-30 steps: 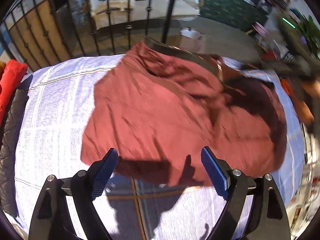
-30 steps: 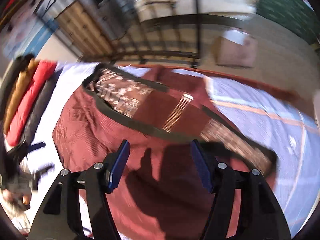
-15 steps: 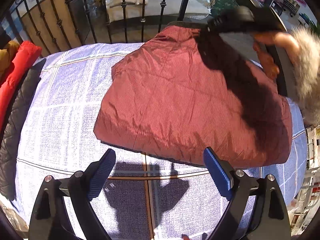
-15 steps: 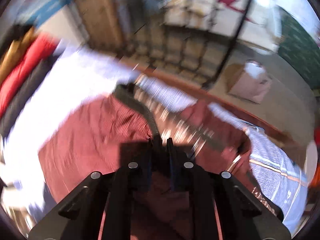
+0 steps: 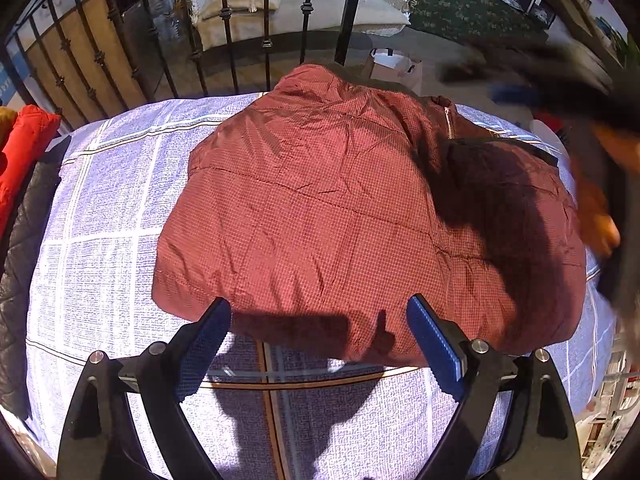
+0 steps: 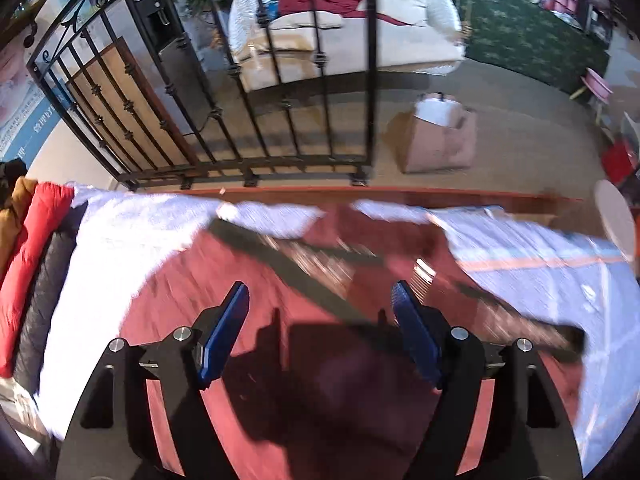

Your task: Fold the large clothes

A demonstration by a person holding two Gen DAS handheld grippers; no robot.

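Observation:
A dark red quilted jacket [image 5: 340, 208] lies folded over on the light checked bed cover [image 5: 100, 208]. Its dark hem band and zipper [image 5: 449, 122] show at the far right. My left gripper [image 5: 318, 332] is open and empty, just in front of the jacket's near edge. My right gripper [image 6: 320, 328] is open and empty, hovering over the jacket [image 6: 248, 280] near its dark hem band [image 6: 304, 276]. The right gripper also shows blurred at the right of the left wrist view [image 5: 516, 92].
A black iron railing [image 5: 224, 40] stands behind the bed's far edge. Folded red, orange and dark padded garments [image 5: 24, 152] are stacked along the left side. A cardboard box [image 6: 440, 140] sits on the floor beyond the railing.
My right gripper was shut on the jacket's hem half a second ago; it has now opened and let go. The jacket has settled flat. My left gripper has moved closer to the near edge.

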